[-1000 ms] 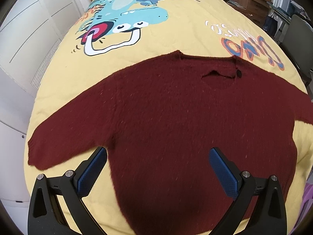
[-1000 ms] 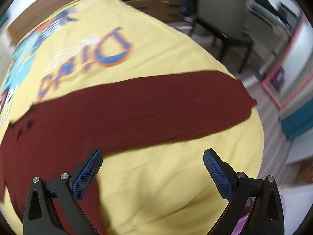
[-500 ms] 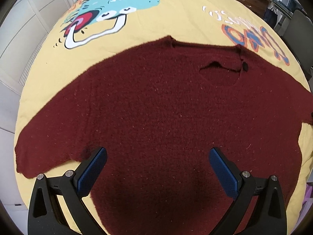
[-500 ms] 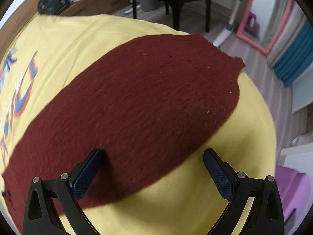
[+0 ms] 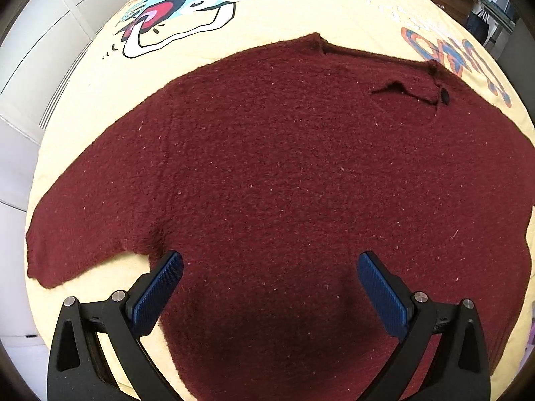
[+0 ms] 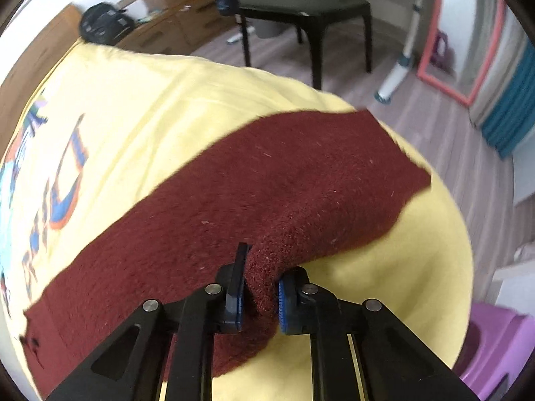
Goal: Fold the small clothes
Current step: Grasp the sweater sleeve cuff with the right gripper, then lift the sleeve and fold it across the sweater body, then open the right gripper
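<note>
Two grippers: one engaged, one idle.
Sweater [image 5: 284,183]: flat on yellow bedspread [image 5: 301,10].
Right gripper [image 6: 260,295]: a second ago wide; now I have it pinching the right sleeve [image 6: 267,200] edge.
Left gripper [image 5: 267,284]: wide, empty, above sweater's lower body.
Meaning: sleeve fold can begin.

Sweater [image 5: 284,183]: fuzzy matt knit wool. Bedspread [image 5: 301,6]: smooth printed cloth. Floor [image 6: 418,107]: wood-look planks.

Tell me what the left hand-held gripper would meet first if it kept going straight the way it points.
Probably the maroon sweater: the left hand-held gripper is open and aims steeply down at the sweater's body, spread on the yellow bedspread. Nothing else shows in between.
</note>
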`<state>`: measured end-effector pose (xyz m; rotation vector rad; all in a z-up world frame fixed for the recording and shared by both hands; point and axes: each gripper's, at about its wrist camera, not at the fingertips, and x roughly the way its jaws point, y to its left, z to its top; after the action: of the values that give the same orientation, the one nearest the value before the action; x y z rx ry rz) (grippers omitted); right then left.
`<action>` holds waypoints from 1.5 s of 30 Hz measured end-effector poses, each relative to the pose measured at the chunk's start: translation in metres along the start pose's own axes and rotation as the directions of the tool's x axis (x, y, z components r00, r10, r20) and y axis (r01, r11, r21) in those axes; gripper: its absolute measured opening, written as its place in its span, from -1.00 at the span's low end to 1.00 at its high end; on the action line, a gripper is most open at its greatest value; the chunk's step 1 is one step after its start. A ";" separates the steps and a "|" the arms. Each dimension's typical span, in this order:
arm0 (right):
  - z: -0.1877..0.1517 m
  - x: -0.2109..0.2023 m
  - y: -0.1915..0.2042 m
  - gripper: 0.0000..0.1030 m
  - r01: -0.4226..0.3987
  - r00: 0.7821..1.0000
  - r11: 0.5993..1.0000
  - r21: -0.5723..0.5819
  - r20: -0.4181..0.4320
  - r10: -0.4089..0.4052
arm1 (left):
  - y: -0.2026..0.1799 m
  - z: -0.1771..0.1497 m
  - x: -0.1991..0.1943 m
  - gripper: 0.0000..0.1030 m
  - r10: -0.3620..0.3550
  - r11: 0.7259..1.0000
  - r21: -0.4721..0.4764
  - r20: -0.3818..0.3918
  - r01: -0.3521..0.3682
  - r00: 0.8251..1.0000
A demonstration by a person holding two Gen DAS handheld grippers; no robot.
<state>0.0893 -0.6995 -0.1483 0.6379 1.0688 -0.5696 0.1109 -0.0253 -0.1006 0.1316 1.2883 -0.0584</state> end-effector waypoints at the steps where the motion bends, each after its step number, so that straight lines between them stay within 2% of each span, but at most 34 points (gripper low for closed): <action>1: -0.002 -0.006 0.006 -0.74 -0.008 1.000 1.000 -0.016 0.008 0.008 | 0.001 0.000 -0.001 0.98 -0.006 1.000 -0.003 0.003 0.006 1.000; 6: -0.010 -0.047 0.045 -0.75 -0.058 0.996 0.991 -0.123 0.064 0.066 | 0.004 0.001 -0.008 0.98 -0.022 1.000 -0.004 0.024 0.022 0.999; 11: -0.029 -0.100 0.114 -0.75 -0.137 0.981 0.951 -0.277 0.097 0.169 | 0.009 0.003 -0.014 0.98 -0.056 0.998 -0.031 0.037 0.057 0.998; 19: -0.082 -0.159 0.249 -0.75 -0.255 0.943 0.827 -0.500 0.061 0.328 | 0.018 -0.001 -0.025 0.98 -0.072 0.997 -0.024 0.067 0.073 0.995; 26: -0.140 -0.162 0.356 -0.76 -0.363 0.910 0.710 -0.603 -0.066 0.409 | 0.028 0.003 -0.032 0.98 -0.062 0.998 -0.006 0.100 0.063 0.993; 30: -0.186 -0.143 0.399 -0.76 -0.400 0.905 0.644 -0.652 -0.171 0.389 | 0.039 0.007 -0.034 0.98 -0.056 0.998 -0.019 0.115 0.058 0.992; 33: -0.230 -0.112 0.414 -0.76 -0.403 0.913 0.611 -0.682 -0.249 0.324 | 0.049 0.008 -0.029 0.98 -0.052 0.998 -0.034 0.107 0.056 0.993; 38: -0.285 -0.061 0.408 -0.75 -0.417 0.906 0.607 -0.677 -0.360 0.221 | 0.059 0.003 -0.018 0.98 -0.048 0.997 -0.052 0.069 0.052 0.996; 42: -0.316 -0.034 0.401 -0.74 -0.381 0.915 0.595 -0.707 -0.379 0.136 | 0.062 -0.001 -0.012 0.98 -0.041 0.998 -0.049 0.050 0.044 0.998; 45: -0.326 -0.026 0.402 -0.70 -0.364 0.920 0.585 -0.725 -0.376 0.108 | 0.061 -0.003 -0.010 0.98 -0.039 0.998 -0.041 0.041 0.041 0.998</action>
<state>0.1613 -0.1863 -0.1557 0.0572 1.3497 0.2852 0.1122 0.0353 -0.0878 0.0683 1.2517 -0.0683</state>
